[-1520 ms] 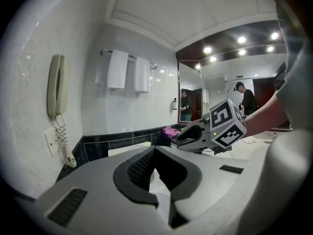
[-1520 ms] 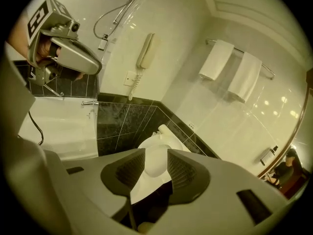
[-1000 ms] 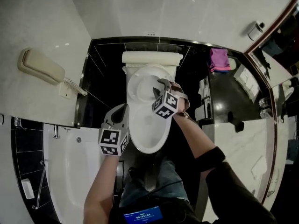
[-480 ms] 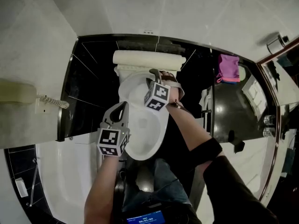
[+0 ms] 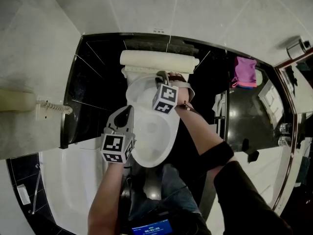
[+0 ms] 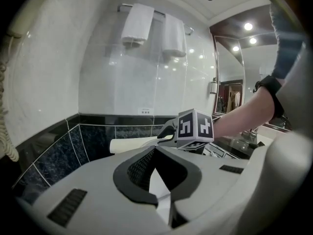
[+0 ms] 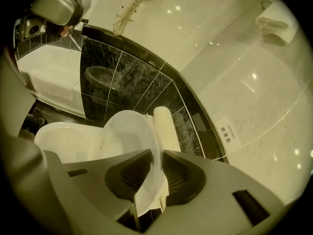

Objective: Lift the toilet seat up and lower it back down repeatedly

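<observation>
Left tongs (image 5: pixel 126 115): closed, empty, beside left rim of toilet bowl (image 5: pixel 155 143). Right tongs (image 7: pixel 155 156): jaws have just been closing, now clamped on the edge of the toilet seat (image 7: pixel 128 131). Seat stands raised over bowl, in front of the tank (image 5: pixel 159 60).

Three cameras: one overhead, two low and close to the toilet (image 5: pixel 152 131).

The head view looks steeply down from above, taking in the whole bowl and the black tile band (image 5: pixel 98 75) behind it. The left gripper view sits low beside the bowl and faces almost level toward the wall with the towels (image 6: pixel 138 23). The right gripper view is tilted down, very near the toilet seat (image 7: pixel 132 136). All three views share the white roll (image 5: pixel 159 61) behind the bowl and the black tiles.
</observation>
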Tool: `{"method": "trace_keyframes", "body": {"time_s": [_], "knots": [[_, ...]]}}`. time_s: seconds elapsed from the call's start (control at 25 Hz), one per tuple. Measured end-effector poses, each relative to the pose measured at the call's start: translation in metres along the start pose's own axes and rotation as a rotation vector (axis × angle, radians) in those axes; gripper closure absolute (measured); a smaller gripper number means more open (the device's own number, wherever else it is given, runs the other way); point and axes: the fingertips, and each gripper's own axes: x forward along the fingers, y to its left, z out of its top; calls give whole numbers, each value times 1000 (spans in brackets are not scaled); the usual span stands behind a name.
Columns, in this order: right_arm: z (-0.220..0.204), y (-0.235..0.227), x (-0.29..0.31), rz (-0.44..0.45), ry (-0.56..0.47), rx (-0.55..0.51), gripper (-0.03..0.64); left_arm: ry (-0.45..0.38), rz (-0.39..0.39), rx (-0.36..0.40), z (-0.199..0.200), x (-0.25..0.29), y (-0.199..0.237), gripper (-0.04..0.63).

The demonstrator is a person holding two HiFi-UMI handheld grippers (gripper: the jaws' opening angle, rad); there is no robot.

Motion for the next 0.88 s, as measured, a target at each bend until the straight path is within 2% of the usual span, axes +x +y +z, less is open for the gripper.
{"method": "trace_keyframes", "body": {"time_s": [0.44,0.68,0.88], "knots": [[10,30,-34,-14,52,13,523,-10,-10,6,-1,-51,2,609],[20,80,-76,-48,83,16,526,-30,-45,30,-11,-105,1,609],[27,141,-111,-92,125,30,528,-55,-99,62,-36,-160,-5,609]]}}
